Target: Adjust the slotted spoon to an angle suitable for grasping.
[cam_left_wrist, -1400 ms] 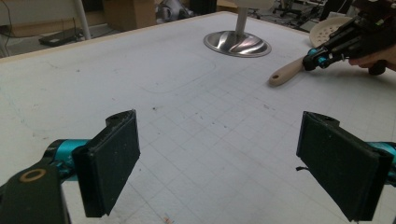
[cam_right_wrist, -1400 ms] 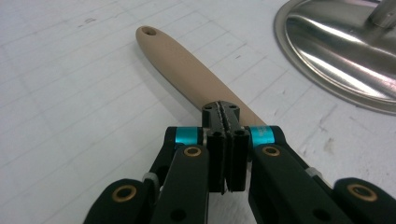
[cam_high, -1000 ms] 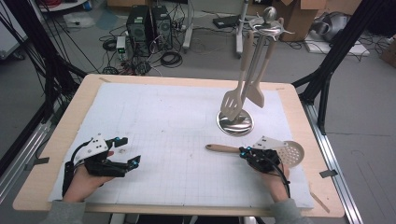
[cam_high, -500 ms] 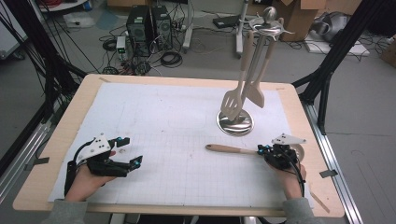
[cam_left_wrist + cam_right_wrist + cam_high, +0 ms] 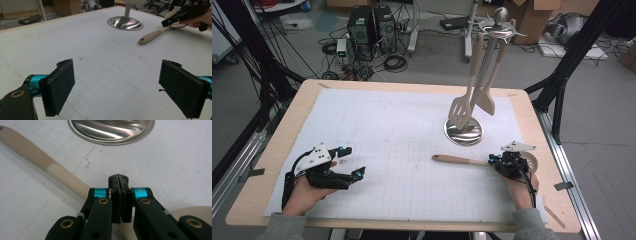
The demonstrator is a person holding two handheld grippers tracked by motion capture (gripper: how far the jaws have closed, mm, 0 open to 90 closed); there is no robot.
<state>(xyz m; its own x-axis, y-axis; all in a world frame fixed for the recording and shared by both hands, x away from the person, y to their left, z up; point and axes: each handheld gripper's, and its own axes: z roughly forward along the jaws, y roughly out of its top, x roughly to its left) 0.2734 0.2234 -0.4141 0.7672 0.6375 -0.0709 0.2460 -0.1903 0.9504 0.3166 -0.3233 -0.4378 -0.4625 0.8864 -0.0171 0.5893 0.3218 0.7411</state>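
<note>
A spoon with a pale wooden handle (image 5: 459,160) lies on the white gridded mat (image 5: 402,125), its handle pointing left. My right gripper (image 5: 492,161) hovers over the spoon's neck, jaws shut together with nothing between them. In the right gripper view the shut tips (image 5: 119,180) sit just right of the handle (image 5: 37,157), and the spoon's head (image 5: 195,212) peeks out at the lower right. My left gripper (image 5: 355,161) rests on the mat at the near left, open and empty (image 5: 117,85). In its view the spoon (image 5: 152,37) and the right gripper (image 5: 166,23) lie ahead.
A utensil stand with a round steel base (image 5: 463,131) rises behind the spoon; a slotted turner (image 5: 460,111) and another wooden tool hang from it. The table's wooden border (image 5: 412,86) frames the mat. Cables and equipment lie on the floor beyond.
My right gripper has slid to the right along the spoon and now covers part of its head. The left gripper has stayed where it was.
</note>
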